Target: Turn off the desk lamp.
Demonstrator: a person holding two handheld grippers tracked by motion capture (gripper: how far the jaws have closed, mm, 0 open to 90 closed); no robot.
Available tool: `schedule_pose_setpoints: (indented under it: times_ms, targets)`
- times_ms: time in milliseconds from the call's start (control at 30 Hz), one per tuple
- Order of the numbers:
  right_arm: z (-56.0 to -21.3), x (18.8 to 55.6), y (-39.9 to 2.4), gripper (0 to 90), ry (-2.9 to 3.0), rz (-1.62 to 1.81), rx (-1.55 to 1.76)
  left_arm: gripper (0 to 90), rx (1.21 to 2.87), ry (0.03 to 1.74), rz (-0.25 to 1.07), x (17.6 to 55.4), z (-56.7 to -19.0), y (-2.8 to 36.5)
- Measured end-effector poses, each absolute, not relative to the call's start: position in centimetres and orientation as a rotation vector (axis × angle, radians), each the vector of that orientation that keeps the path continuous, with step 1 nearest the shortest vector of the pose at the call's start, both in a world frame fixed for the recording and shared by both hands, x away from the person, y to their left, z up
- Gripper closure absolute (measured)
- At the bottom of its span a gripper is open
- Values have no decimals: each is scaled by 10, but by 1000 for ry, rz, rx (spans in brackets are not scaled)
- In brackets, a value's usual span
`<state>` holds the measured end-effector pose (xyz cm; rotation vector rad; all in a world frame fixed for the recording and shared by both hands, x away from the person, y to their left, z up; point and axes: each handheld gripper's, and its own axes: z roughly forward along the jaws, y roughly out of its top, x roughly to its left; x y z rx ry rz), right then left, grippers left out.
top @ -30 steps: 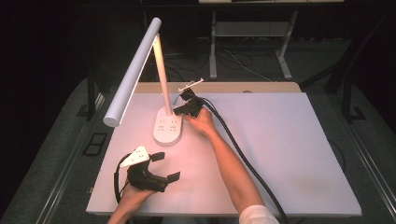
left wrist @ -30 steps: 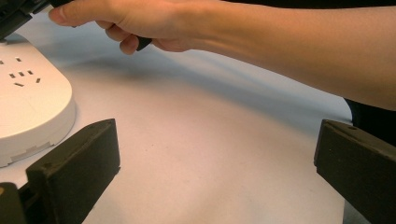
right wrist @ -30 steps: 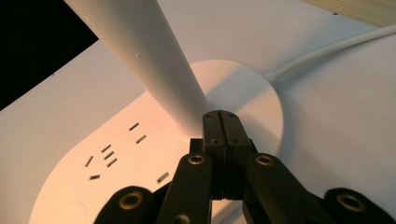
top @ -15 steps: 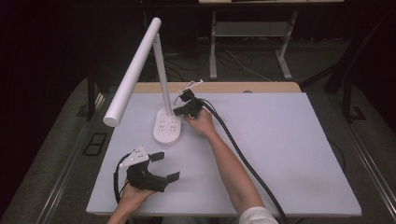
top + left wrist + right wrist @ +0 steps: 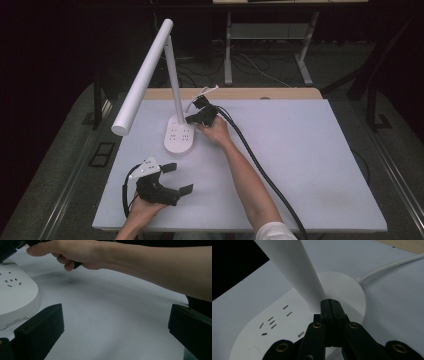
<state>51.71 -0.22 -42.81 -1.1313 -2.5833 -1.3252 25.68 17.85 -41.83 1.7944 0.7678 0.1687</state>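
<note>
A white desk lamp stands toward the far left of the white table. Its flat base carries socket slots on top, its post rises from the far end of the base, and its long bar head slopes down and away from the post toward the table's left edge. A white cord leaves the far side of the base and runs off over the table toward the wooden strip behind it.

The right gripper is just beside the lamp, on the base's right side, held by the right hand with the forearm stretched over the table. Its jaws are pressed together with nothing between them. In the right gripper view the joined tips point at the foot of the post, over the top of the base; whether they touch the base or the post cannot be told. A thick black cable trails from this gripper back to the near edge.

The left gripper lies nearer the person than the lamp, well apart from the base and toward the near left of the table, held by the left hand. Its jaws stand wide apart and hold nothing. In the left gripper view bare table lies between them, the edge of the base is at the left jaw's side, and the right forearm crosses beyond.
</note>
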Motion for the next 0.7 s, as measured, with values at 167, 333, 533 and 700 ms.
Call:
schedule_pose_setpoints:
  times_ms: [167,333,533,700]
  targets:
    - [-428,516,-1,900,-2602,-1316,-1122,0,1794,770,171,257,-418,178]
    - [-430,516,0,900,-2579,-1315,-1123,0,1792,772,171,257,-418,178]
    - [-426,515,0,900,-2583,-1339,-1130,0,1792,771,168,257,-418,179]
    - [-418,515,-8,900,-2576,-1373,-1126,0,1789,775,165,258,-419,180]
